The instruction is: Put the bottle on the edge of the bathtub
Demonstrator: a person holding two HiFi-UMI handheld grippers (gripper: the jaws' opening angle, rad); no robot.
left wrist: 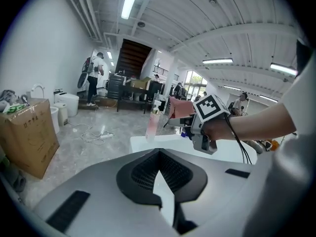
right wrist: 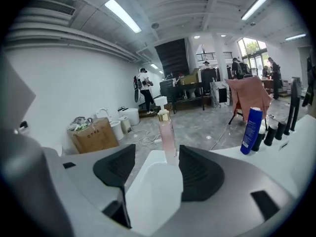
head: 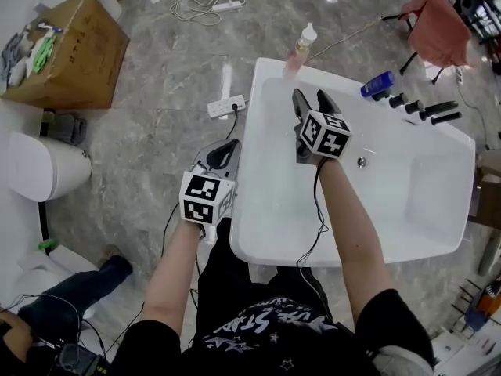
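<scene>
A tall pink bottle with a white cap stands upright on the far left corner of the white bathtub's rim. My right gripper hovers over the tub just short of the bottle, jaws open and pointing at it. In the right gripper view the bottle stands beyond the two pads, untouched, with nothing between them. My left gripper hangs outside the tub's left side, over the floor, jaws shut and empty. The left gripper view also shows the bottle on the rim.
A blue bottle and black tap handles line the tub's far rim. A power strip with cables lies on the floor left of the tub. A cardboard box and a toilet stand further left.
</scene>
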